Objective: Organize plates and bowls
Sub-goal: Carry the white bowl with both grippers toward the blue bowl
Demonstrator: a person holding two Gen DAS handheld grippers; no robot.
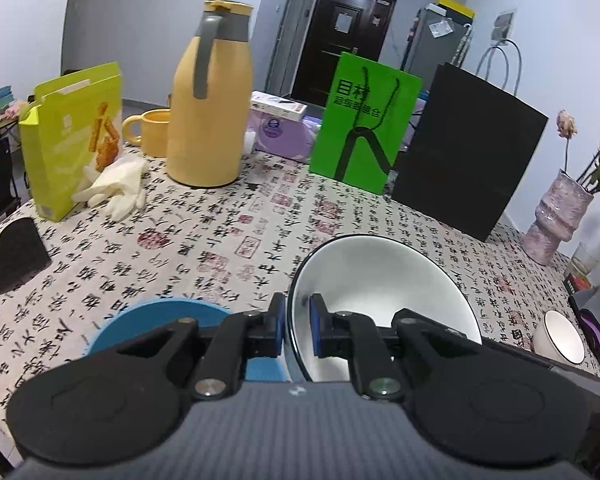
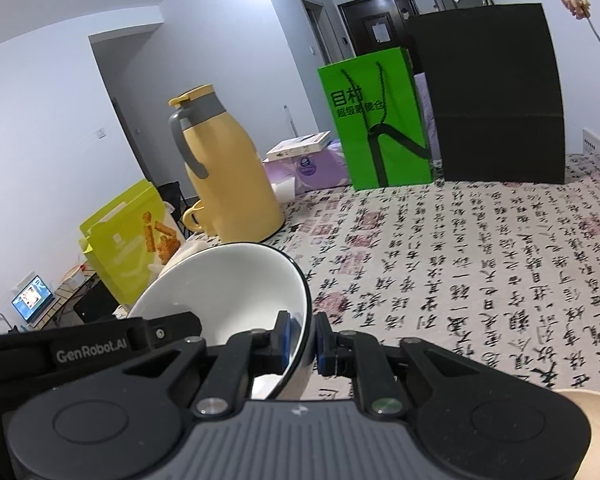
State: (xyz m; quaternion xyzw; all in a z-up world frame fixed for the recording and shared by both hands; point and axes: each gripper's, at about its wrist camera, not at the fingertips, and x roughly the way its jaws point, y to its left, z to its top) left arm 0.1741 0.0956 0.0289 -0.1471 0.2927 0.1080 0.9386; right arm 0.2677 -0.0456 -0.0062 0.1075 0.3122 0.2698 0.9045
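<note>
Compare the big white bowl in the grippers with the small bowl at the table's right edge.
The big white bowl is much wider than the small bowl. The big one is pinched at its rim by the left gripper and the right gripper; the small one lies untouched on its side on the tablecloth. Both are white with a dark rim.

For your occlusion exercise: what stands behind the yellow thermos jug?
A yellow mug shows partly behind the thermos jug; its far side is covered. A purple pack lies behind too, partly hidden.
</note>
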